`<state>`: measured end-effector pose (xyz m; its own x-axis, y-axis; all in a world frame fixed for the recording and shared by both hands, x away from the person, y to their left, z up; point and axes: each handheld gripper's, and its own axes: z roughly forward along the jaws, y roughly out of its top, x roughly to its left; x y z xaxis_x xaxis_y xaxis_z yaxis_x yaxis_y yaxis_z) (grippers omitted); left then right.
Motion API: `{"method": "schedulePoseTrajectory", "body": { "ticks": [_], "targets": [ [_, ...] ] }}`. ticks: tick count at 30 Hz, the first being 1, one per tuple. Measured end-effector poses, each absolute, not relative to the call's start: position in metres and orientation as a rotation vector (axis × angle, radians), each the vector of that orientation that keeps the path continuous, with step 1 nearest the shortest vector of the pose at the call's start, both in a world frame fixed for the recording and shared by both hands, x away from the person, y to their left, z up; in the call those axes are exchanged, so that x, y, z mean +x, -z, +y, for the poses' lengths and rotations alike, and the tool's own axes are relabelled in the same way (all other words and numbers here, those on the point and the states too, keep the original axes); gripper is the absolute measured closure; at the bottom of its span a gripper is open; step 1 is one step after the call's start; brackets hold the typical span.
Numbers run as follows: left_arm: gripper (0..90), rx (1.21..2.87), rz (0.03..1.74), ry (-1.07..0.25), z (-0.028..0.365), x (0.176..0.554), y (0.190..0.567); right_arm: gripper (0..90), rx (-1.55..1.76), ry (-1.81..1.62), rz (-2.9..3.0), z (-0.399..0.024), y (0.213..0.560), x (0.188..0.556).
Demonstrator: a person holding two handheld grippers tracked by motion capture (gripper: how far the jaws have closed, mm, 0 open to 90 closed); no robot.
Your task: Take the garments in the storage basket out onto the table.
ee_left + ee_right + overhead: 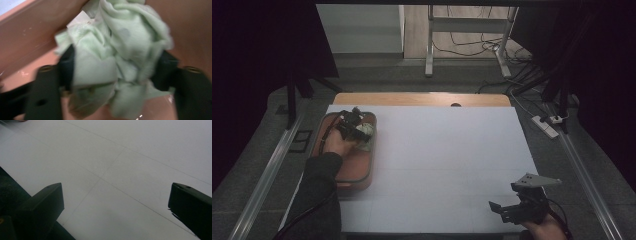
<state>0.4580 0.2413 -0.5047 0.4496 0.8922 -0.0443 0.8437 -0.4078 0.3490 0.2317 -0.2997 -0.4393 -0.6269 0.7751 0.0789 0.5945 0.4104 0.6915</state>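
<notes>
Right gripper (504, 210), lower right of the high view: jaws wide apart over the white table cover (442, 150). Left gripper (112, 72), left side: clamped on a crumpled pale-green cloth (117, 50) inside the brown tray (357, 180).

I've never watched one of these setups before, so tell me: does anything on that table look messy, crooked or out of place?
Only one thing stands out: a pale green cloth lies crumpled in a wad, not folded, in the brown tray at the table's left. The left gripper has its jaws pressed into it from both sides. The white table cover looks flat and clean.
</notes>
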Motion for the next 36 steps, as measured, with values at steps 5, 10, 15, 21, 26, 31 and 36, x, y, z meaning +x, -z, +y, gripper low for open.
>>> {"method": "schedulePoseTrajectory", "body": {
  "ticks": [5, 10, 15, 21, 26, 31, 36],
  "targets": [
    [61.4, 2.342, 1.554, -0.16, 0.244, 0.457, 0.502, 0.0, 1.194, -1.026, 2.415, -0.3, 0.439, 0.231],
    [64.4, 2.317, 1.589, -0.092, 0.246, 0.456, 0.5, 0.0, 1.19, -1.028, 2.417, -0.3, 0.439, 0.231],
    [64.3, 2.27, 1.585, -0.047, 0.251, 0.453, 0.494, 0.0, 1.192, -1.043, 2.412, -0.3, 0.439, 0.23],
    [64.2, 2.25, 1.557, -0.067, 0.253, 0.446, 0.485, 0.0, 1.185, -1.054, 2.411, -0.301, 0.438, 0.23],
    [64.1, 2.2, 1.514, -0.092, 0.256, 0.436, 0.468, 0.0, 1.187, -1.06, 2.412, -0.301, 0.438, 0.23],
    [63.9, 2.178, 1.485, -0.11, 0.259, 0.431, 0.459, 0.0, 1.187, -1.06, 2.414, -0.301, 0.438, 0.23],
    [63.7, 2.172, 1.445, -0.14, 0.256, 0.426, 0.449, 0.0, 1.191, -1.067, 2.413, -0.302, 0.438, 0.23]
  ]
}}
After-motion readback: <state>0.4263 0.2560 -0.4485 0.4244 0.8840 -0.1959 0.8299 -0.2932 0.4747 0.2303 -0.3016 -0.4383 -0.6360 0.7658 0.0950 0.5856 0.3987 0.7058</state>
